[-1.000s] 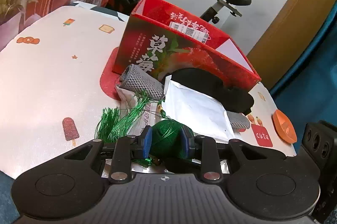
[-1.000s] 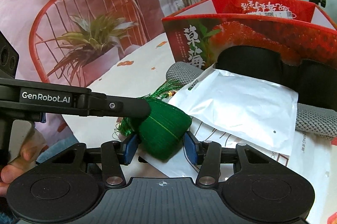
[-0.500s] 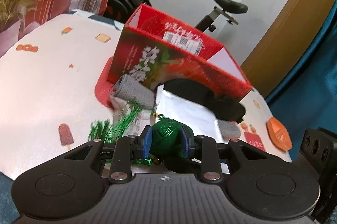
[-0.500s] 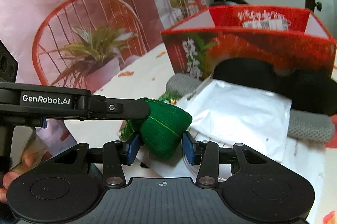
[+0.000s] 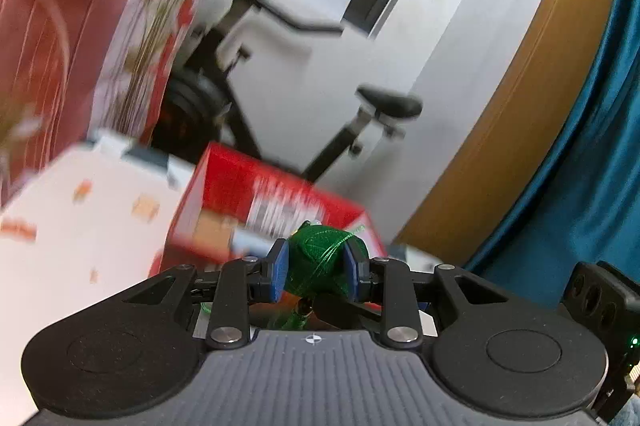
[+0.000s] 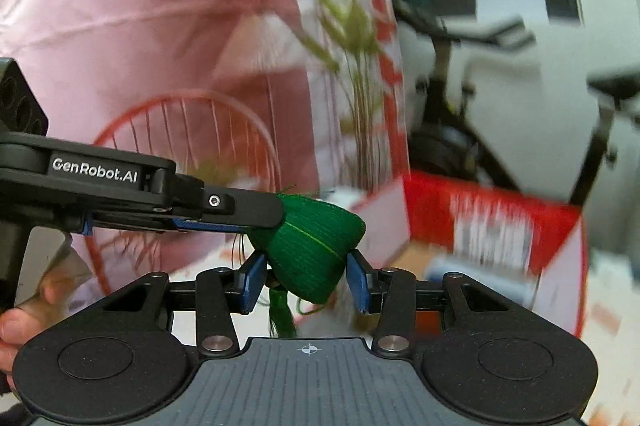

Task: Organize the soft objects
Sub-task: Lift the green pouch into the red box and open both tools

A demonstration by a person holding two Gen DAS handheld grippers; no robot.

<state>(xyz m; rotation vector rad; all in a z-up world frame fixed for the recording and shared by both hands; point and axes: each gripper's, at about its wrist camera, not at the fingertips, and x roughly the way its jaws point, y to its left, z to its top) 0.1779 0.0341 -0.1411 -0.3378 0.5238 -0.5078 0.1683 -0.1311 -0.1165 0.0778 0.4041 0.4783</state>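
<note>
Left tool (image 5: pixel 316 276) clamps its blue pads on a green thread-wound pouch (image 5: pixel 322 266) – ridged, rounded, glossy. Right tool (image 6: pixel 306 280) brackets the pouch's lower end; whether its pads press is unclear. Beyond – a blurred red cardboard box (image 6: pixel 496 226) on the white tabletop (image 5: pixel 80 226).

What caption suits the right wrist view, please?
Both tools grip a green tasselled ornament before a red box.

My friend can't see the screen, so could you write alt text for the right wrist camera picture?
A green thread-wrapped ornament with a tassel sits between the right gripper's blue-padded fingers, while the left gripper, marked GenRobot.AI, pinches it from the left. Behind, blurred: an open red box, a pink plant-print backdrop and an exercise bike.
</note>
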